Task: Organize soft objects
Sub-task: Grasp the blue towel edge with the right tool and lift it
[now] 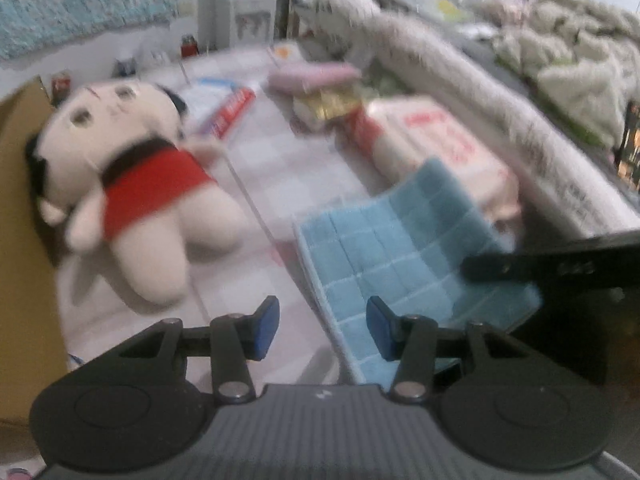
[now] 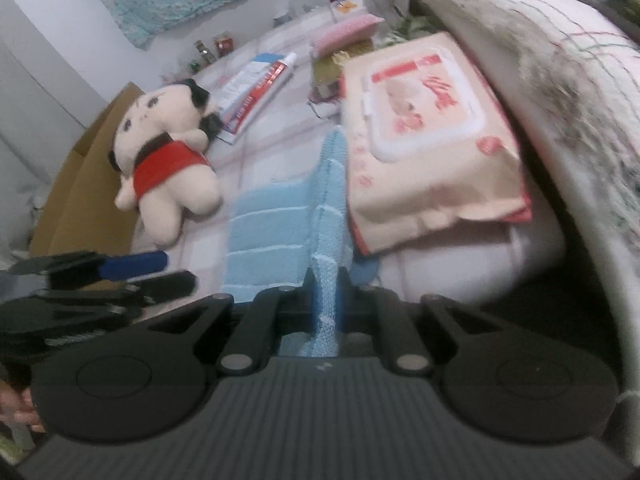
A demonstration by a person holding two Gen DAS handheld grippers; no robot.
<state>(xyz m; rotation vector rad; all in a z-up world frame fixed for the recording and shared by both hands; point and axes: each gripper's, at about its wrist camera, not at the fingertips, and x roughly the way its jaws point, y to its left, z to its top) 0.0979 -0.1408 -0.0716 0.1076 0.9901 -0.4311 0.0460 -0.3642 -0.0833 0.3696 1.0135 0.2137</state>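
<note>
A light blue checked towel point(image 1: 400, 248) lies on the checked bed sheet, one edge lifted into a ridge point(image 2: 328, 184). My right gripper point(image 2: 326, 292) is shut on that edge, and the cloth runs up between its black fingers. In the left wrist view one right finger point(image 1: 520, 268) reaches in from the right over the towel. My left gripper point(image 1: 322, 328) is open just above the towel's left border, with nothing between its blue pads point(image 1: 266, 328). A plush doll point(image 1: 132, 184) in a red shirt lies on its back to the left point(image 2: 164, 168).
A pack of wet wipes point(image 2: 424, 140) rests against the towel's right side. Beyond it lie a toothpaste tube point(image 2: 256, 88) and a pink cloth point(image 2: 348, 28). A cardboard box point(image 2: 80, 200) stands left of the doll. A bunched white blanket point(image 1: 500, 92) borders the right.
</note>
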